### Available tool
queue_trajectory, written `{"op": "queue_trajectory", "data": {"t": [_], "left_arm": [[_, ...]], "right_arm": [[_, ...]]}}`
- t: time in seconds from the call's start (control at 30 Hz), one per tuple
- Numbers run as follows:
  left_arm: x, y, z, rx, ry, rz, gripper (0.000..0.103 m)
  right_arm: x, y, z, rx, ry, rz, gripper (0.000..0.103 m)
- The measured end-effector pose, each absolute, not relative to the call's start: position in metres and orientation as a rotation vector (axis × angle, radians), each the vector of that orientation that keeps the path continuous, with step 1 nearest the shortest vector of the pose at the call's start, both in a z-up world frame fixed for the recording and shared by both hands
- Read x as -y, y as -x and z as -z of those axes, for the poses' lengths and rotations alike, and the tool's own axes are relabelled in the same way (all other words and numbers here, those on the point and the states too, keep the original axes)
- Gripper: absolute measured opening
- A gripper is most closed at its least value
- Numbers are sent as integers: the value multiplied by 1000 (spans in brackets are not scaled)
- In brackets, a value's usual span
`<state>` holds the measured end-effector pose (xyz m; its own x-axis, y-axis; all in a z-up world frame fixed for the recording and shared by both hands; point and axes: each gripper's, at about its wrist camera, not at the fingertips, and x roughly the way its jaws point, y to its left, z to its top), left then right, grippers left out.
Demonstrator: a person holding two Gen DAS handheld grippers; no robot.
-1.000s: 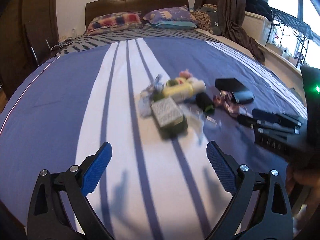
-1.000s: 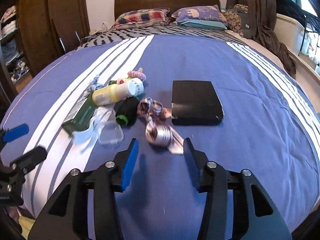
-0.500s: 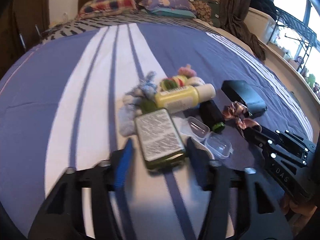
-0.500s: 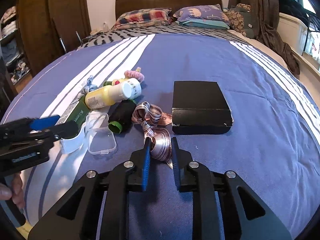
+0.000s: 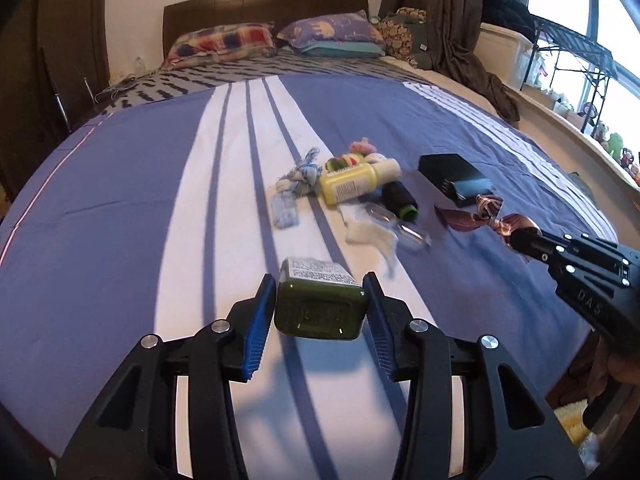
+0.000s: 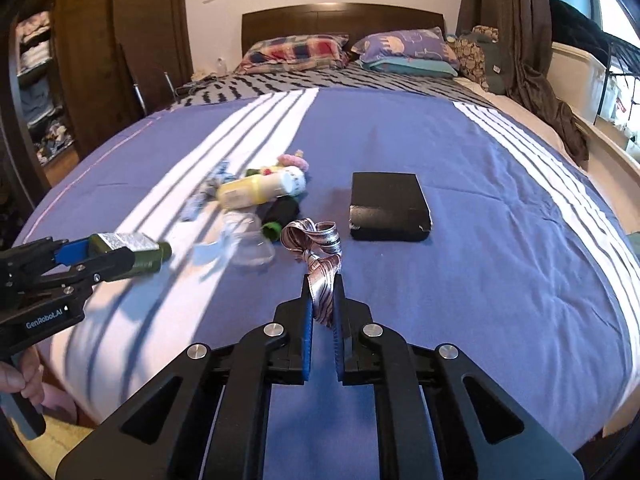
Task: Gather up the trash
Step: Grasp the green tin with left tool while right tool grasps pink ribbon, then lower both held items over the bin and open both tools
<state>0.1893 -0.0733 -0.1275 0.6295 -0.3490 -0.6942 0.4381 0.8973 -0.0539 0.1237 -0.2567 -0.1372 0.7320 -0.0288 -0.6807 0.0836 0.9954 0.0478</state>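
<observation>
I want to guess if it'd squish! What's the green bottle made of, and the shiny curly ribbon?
The green bottle, in the left hand-held gripper, looks like glossy, see-through dark plastic; light glints off its base, though glass can't be excluded. The ribbon, in the right hand-held gripper, looks like thin satiny or foil-like fabric: it shines and curls in soft loops.

Two black plastic grippers, left gripper [image 5: 320, 304] and right gripper [image 6: 323, 308], with blue ribbed finger pads [image 5: 256, 320], silver screws, white "GenRobot.AI" lettering; bare-skinned hand [image 6: 18, 380].
</observation>
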Motion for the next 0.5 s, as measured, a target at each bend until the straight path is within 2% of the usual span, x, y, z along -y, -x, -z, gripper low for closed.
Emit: {"op": "queue_trajectory", "data": {"t": [0.3, 0.5], "left_arm": [[43, -105, 110, -735, -104, 462, 42], [28, -62, 122, -758, -82, 471, 42]], "right_arm": [[223, -48, 115, -709, -87, -6, 10], [207, -4, 124, -725, -105, -45, 10]]}}
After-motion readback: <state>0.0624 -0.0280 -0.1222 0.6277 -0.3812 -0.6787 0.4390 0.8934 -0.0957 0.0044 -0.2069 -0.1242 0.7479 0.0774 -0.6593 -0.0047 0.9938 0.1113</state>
